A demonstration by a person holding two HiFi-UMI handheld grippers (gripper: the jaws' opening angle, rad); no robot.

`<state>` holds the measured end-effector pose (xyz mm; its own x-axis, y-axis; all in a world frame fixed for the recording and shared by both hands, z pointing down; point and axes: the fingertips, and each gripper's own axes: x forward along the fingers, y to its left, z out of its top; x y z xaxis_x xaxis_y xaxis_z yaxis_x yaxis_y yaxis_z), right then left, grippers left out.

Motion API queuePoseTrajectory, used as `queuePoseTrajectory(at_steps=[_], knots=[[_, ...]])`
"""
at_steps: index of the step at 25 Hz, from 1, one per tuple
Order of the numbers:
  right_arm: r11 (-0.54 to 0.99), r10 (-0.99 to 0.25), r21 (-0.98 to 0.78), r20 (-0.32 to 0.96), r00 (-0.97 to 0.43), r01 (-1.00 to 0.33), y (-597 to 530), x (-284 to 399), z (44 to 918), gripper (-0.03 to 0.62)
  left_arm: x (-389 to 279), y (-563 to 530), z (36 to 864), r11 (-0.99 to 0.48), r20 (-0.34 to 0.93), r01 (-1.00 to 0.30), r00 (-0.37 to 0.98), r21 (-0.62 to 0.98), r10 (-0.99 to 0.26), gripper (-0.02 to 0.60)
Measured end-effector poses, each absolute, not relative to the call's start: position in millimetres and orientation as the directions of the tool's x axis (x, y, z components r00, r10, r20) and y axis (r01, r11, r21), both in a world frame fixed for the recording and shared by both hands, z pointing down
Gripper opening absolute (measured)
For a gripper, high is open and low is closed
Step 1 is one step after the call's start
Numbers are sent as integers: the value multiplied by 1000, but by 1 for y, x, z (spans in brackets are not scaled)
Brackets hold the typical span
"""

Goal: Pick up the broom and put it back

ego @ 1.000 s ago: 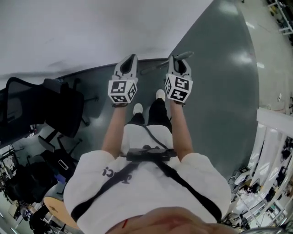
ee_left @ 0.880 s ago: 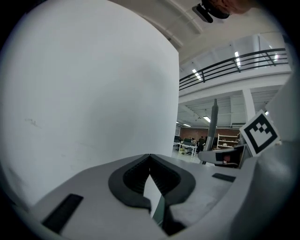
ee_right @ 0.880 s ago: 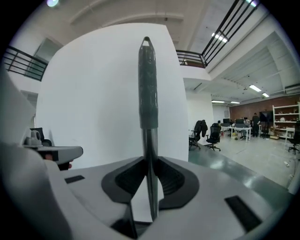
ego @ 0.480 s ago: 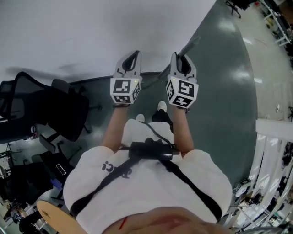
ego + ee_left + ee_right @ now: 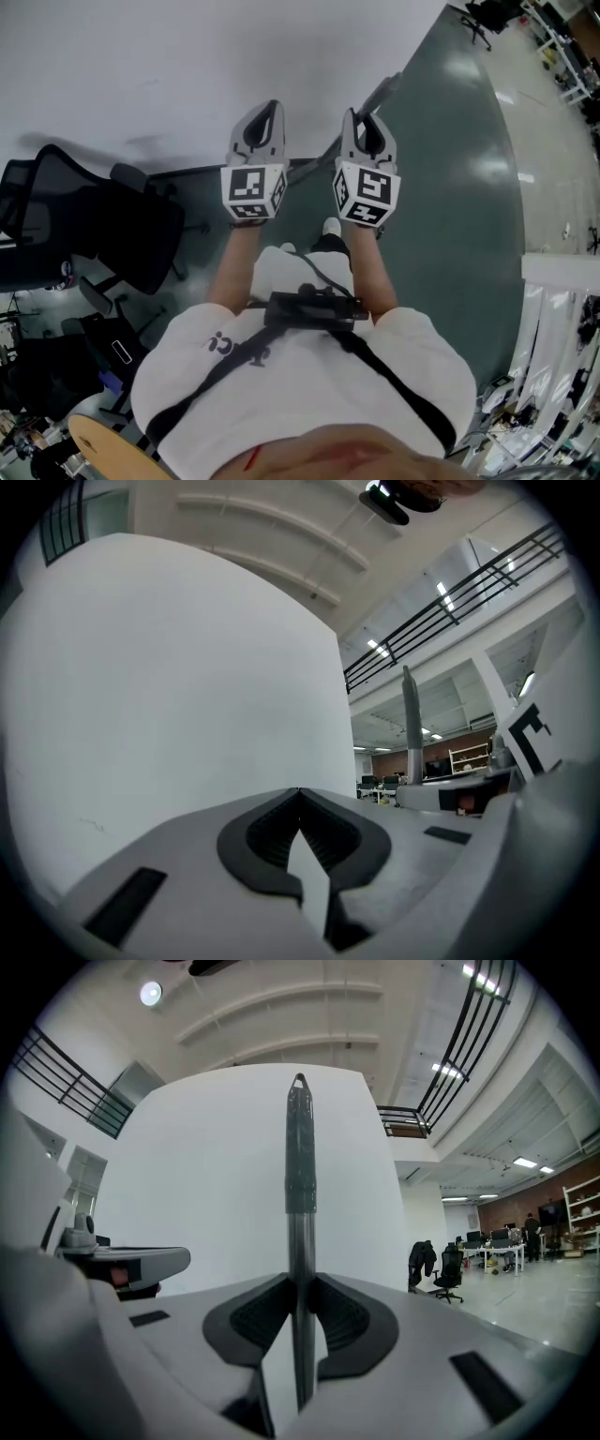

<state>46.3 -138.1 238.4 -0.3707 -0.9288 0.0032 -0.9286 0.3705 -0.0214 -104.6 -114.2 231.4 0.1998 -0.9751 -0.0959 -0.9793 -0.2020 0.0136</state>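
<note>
The broom shows only as a grey metal handle (image 5: 382,91) with a dark grip end, slanting up toward the white wall. My right gripper (image 5: 362,120) is shut on this handle, which stands upright between its pads (image 5: 300,1194) in the right gripper view. Below the gripper the handle (image 5: 307,167) runs down and left toward the floor; the broom head is hidden. My left gripper (image 5: 270,107) is held beside the right one, level with it, its jaws shut with nothing between them (image 5: 298,792). In the left gripper view the handle (image 5: 410,726) rises to its right.
A large white wall (image 5: 187,66) stands straight ahead. Black office chairs (image 5: 122,225) crowd the left side. A grey-green floor (image 5: 450,206) spreads to the right, toward a white railing (image 5: 562,272). A round wooden top (image 5: 103,445) sits at bottom left.
Both grippers have risen side by side in front of the wall. The broom handle has come up with the right gripper and now stands steeper.
</note>
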Motion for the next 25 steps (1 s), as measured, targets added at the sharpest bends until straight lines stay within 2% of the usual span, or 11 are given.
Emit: queuePoseTrajectory(at_steps=[13,25], knots=[[440,-891,-26,114,-440,-897,-146,7,283,95,-138,-110,269,-128,-27,-988,126,88,-992,8],[469,-834,-48,306,-459,-882,-171,-58,402,94,-202,-112,377,4,174,-991,20,133,-985,9]])
